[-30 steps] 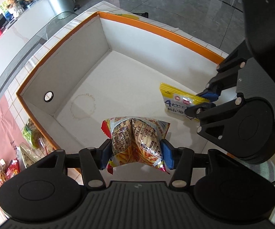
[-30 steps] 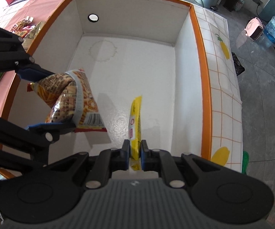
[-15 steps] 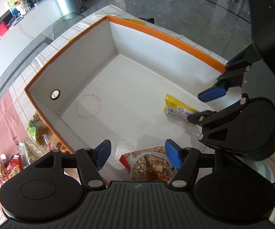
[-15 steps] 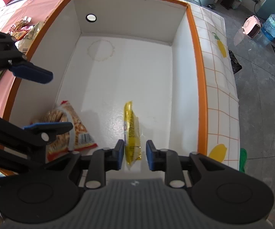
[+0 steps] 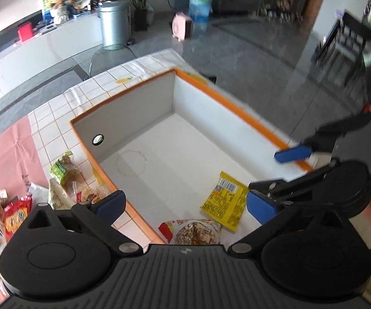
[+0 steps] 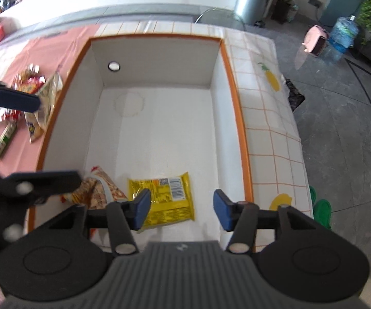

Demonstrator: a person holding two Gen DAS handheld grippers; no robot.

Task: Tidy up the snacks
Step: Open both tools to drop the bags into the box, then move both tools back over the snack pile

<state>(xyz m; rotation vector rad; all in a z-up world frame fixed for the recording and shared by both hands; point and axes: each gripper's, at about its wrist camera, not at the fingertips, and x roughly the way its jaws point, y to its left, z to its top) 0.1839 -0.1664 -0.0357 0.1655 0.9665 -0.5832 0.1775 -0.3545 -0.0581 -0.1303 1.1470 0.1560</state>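
Inside the white orange-rimmed cardboard box (image 6: 239, 118), the yellow foil snack packet (image 6: 164, 200) and brown printed snack bag (image 5: 195, 234) lie near the front wall — both the left gripper (image 5: 182, 206) and right gripper (image 6: 182, 209) hang above with jaws spread and empty, so a careless sweep toward the loose snack packets on the pink cloth (image 5: 13, 213) risks clipping the rim.

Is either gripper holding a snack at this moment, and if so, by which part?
Nothing is held. The left gripper and right gripper are both open; the yellow packet and brown snack bag lie on the box floor.

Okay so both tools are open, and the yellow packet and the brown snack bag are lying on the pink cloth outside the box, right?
Not quite. Both the left tool and right tool are open, but the yellow packet and brown snack bag lie inside the orange-rimmed box, on its white floor, as the right wrist view shows. Other snacks sit on the pink cloth.
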